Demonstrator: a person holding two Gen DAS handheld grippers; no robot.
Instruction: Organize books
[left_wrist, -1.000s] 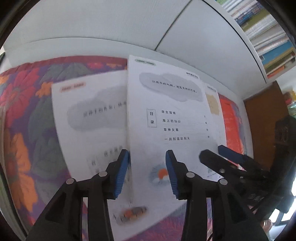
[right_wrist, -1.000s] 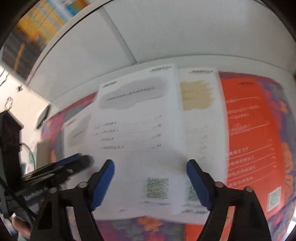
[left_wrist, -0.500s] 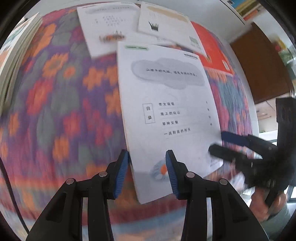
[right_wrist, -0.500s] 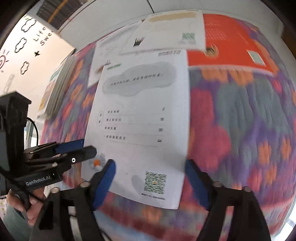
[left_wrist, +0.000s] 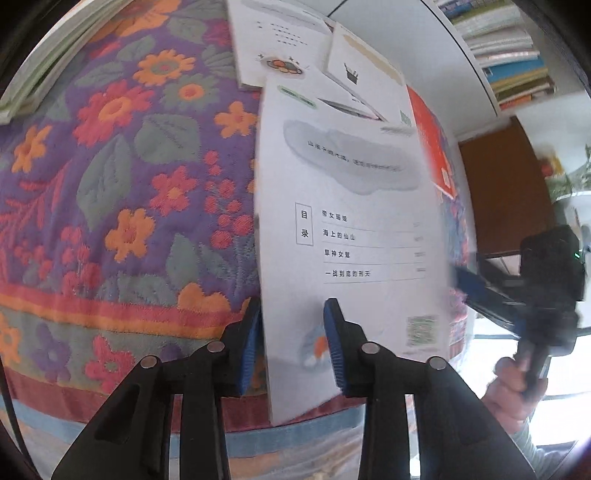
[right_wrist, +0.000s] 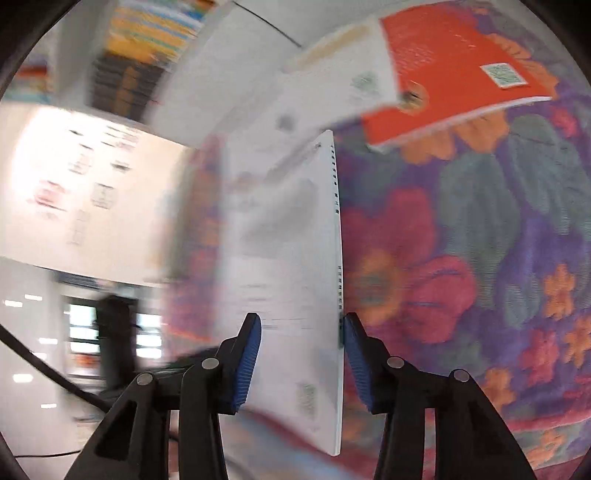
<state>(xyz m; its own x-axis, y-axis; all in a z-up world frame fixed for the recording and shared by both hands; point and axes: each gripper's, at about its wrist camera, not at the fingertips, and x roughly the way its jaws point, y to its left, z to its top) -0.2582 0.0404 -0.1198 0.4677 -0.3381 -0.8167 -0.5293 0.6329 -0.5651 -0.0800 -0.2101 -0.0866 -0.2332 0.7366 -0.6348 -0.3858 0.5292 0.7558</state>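
The white book (left_wrist: 354, 229) stands tilted off the floral cloth (left_wrist: 122, 206), its lower edge between the fingers of the left claw (left_wrist: 291, 347), whose jaws have just been closing; the left pad meets the edge, the right pad appears just short of the cover, so a firm grip cannot be confirmed. The right claw (right_wrist: 302, 356) has also been closing, its right pad at the spine, its left pad apart. Close both fully before lifting. Beyond the claws lie an orange book (right_wrist: 454, 70) and more white books (left_wrist: 280, 48); steer clear.
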